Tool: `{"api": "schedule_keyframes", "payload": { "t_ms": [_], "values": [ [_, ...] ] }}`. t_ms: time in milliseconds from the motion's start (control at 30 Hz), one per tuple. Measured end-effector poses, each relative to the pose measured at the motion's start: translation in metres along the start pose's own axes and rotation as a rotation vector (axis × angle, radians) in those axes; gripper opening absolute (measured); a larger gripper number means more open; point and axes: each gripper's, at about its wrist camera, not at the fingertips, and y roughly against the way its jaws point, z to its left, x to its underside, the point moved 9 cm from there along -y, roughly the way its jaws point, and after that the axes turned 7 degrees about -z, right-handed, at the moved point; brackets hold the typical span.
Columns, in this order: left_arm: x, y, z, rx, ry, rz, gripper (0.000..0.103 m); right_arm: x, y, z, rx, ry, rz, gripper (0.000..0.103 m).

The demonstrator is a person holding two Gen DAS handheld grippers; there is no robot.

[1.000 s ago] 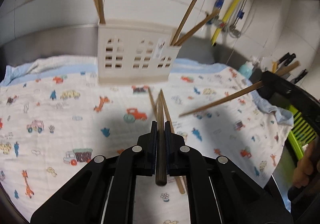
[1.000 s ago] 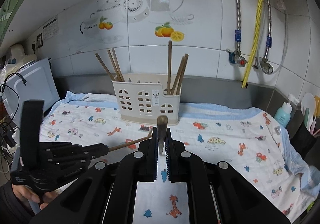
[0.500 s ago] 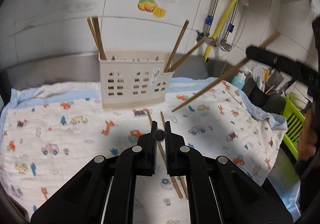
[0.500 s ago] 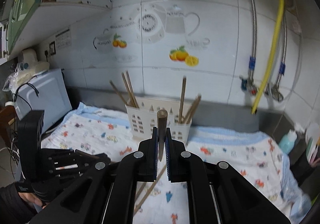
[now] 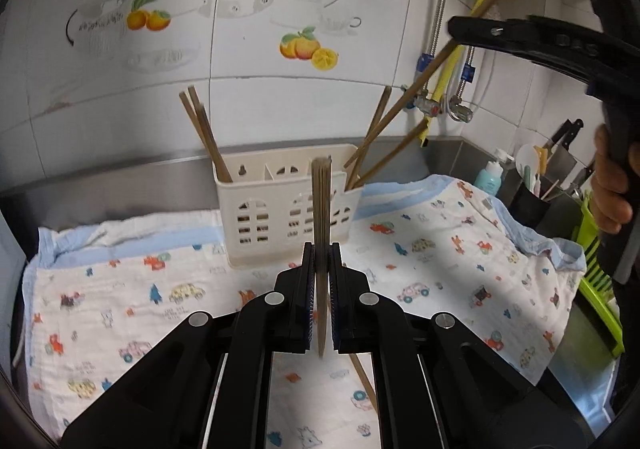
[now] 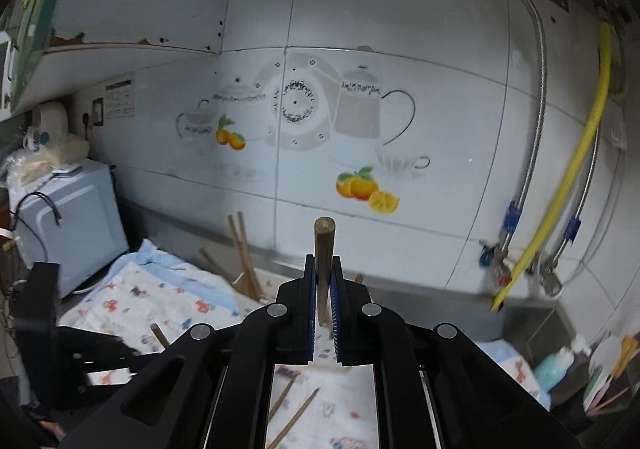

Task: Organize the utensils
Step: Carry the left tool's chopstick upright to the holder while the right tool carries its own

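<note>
Clamping one chopstick (image 5: pixel 321 233) nearly upright, the left gripper (image 5: pixel 320 289) stood nearer, directly before the cream holder (image 5: pixel 280 217) on the cloth (image 5: pixel 120 289), while the right gripper (image 6: pixel 323 289), pinching another chopstick (image 6: pixel 323 249), hung higher and to its right.

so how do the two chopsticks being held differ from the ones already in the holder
The chopstick in the left gripper and the one in the right gripper are each clamped singly between shut jaws, in the air; the chopsticks in the cream holder lean in groups at its two ends. The held ones rest on nothing, the stored ones stand in compartments. All are the same brown wood.
</note>
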Motion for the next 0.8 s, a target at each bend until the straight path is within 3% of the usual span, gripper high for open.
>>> {"api": "schedule_keyframes", "payload": {
  "t_ms": [233, 433, 633, 800],
  "values": [
    [-0.033, 0.002, 0.002, -0.004, -0.019, -0.037, 0.005, 0.011, -0.043, -0.01, 0.017, 0.007, 0.078, 0.007],
    [-0.087, 0.007, 0.004, -0.032, -0.051, -0.119, 0.005, 0.03, -0.068, -0.013, 0.009, 0.008, 0.138, 0.007],
    [-0.141, 0.002, 0.008, -0.108, -0.094, -0.209, 0.005, 0.043, -0.082, -0.013, 0.011, 0.016, 0.172, 0.007],
    [-0.168, -0.007, 0.017, -0.16, -0.094, -0.251, 0.005, 0.049, -0.089, -0.016, 0.011, 0.016, 0.188, 0.007]
  ]
}}
